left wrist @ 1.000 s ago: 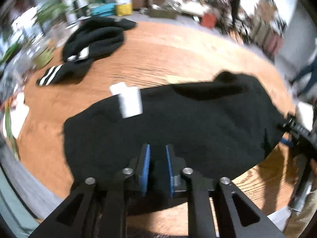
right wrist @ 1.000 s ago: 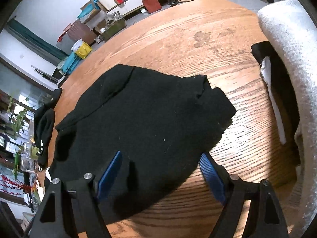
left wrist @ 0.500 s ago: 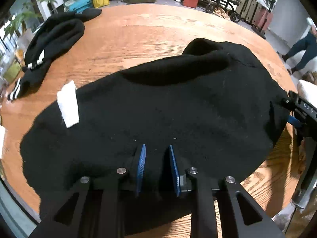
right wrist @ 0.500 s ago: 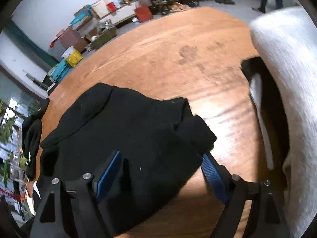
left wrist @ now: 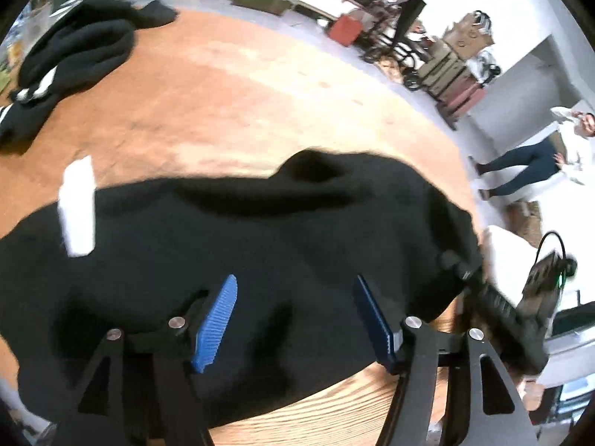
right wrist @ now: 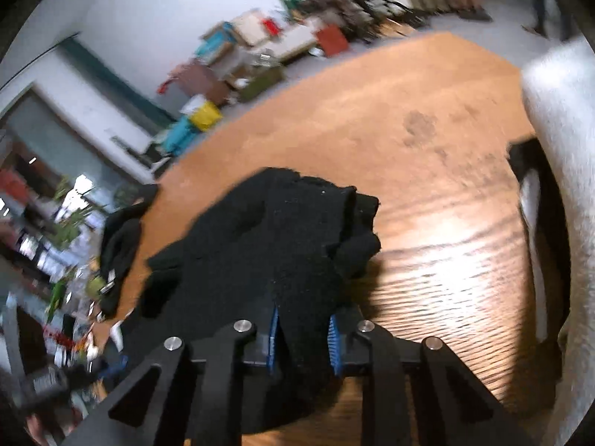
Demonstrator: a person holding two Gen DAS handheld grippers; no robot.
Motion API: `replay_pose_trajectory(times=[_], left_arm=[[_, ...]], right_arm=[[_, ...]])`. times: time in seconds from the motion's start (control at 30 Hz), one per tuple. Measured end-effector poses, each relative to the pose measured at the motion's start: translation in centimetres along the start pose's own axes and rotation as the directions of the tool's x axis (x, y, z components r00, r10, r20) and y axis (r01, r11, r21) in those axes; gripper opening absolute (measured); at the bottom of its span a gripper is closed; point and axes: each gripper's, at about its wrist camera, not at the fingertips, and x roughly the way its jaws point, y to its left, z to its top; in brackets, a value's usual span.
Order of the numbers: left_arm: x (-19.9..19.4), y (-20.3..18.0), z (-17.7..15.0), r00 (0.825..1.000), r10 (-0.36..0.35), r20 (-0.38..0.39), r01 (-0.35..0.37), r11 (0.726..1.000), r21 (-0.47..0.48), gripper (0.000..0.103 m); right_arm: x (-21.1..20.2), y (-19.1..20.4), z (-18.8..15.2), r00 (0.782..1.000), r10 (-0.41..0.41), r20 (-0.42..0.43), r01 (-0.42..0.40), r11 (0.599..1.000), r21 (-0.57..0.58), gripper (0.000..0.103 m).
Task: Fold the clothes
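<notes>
Black garment (left wrist: 260, 260) lies spread on the wood tabletop (left wrist: 223, 93), a white tag (left wrist: 76, 208) near its left edge. Left view: left gripper (left wrist: 293, 319) hangs over the near hem, blue fingers (left wrist: 215, 323) spread wide, gripping nothing, cloth beneath them. A second dark garment (left wrist: 74, 52) sits bunched far left, well apart. Right gripper's body shows at the garment's right edge.

Right view: right gripper (right wrist: 302, 338) has its fingers (right wrist: 334, 342) clenched on a bunch of the black cloth; the fabric rises in a ridge from the fingers toward the far end, the right corner crumpled. A white towel-like thing (right wrist: 557, 148) runs along the right edge.

Judgement: a fold or a straightening pull is in hand, the right side pinched and lifted. Next the left fingers need a grip on the hem, so both hands can move the edge together.
</notes>
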Motion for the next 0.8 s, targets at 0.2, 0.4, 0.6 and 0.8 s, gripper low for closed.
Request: replay_pose_trajectory(times=[0.2,0.4,0.6,0.8], left_arm=[[2.1,-4.8,3.1,0.99,-0.13,-0.052,0.13,0.992,-0.003,0.067],[4.5,-10.7,4.3,0.96,-0.226,-0.165,0.236,0.971,0.041,0.067],[7.3,-13.6,3.3,0.948,-0.174,-0.267,0.211,0.97,0.117,0.067],[7.9,-13.2,1.2,0.957,-0.032,-0.288,0.099,0.97,0.221,0.025]], right_arm=[[-7.9,2.1,-5.7,0.998,0.039,-0.04,-0.047,0.972,-0.228,0.021],[-8.3,3.2,-7.5,0.999,0.01,-0.037,-0.02,0.956,-0.293,0.021],[-8.9,4.7,-9.3,0.998,0.043,-0.039,-0.054,0.927,-0.371,0.021],[-9.9,6.6,-11.5,0.995,0.086,-0.045,-0.097,0.883,-0.46,0.021]])
